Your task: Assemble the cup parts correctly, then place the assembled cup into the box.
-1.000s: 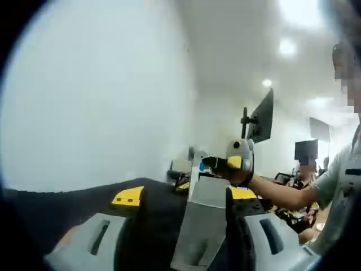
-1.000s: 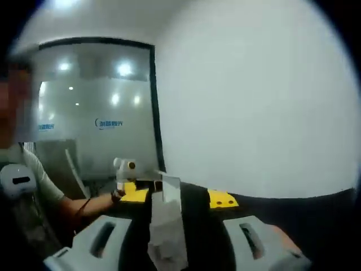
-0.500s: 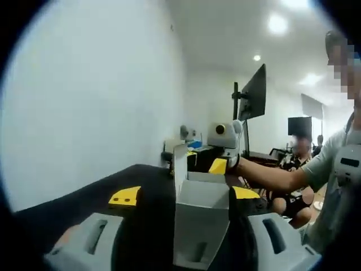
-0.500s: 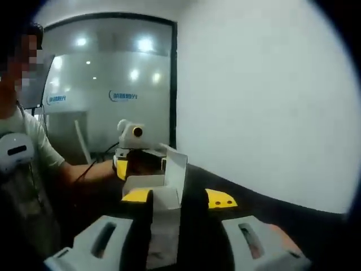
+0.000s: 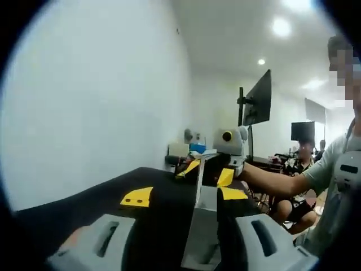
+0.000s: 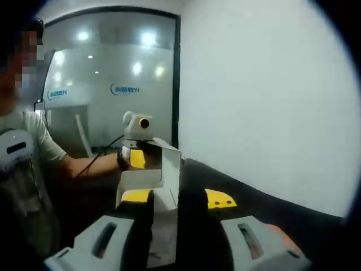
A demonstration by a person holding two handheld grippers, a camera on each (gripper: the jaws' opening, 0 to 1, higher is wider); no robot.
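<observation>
A white box (image 6: pixel 151 195) was held raised between two hand-held grippers in front of a plain white wall (image 5: pixel 101 96). In the right gripper view, the right hand-held gripper (image 6: pixel 176 199) was seen clamped on the near wall of the box, its yellow-tipped jaws closed against the cardboard, with one flap standing upright above them. Beyond the box, the left hand-held gripper (image 6: pixel 135 155) was seen gripped in a person's hand (image 6: pixel 121 161), at the far side of the box. In the left gripper view, the left hand-held gripper (image 5: pixel 183 196) was seen closed on a thin edge of the box (image 5: pixel 204 226), which rose between its jaws, while the right hand-held gripper (image 5: pixel 217 172) was held at the opposite end by an outstretched arm (image 5: pixel 271 178). A monitor on a stand (image 5: pixel 256 101) was seen behind, and a seated person (image 5: pixel 299 169) farther back. A glass partition (image 6: pixel 107 90) was visible in the right gripper view. No cup could be made out; the inside of the box was hidden.
</observation>
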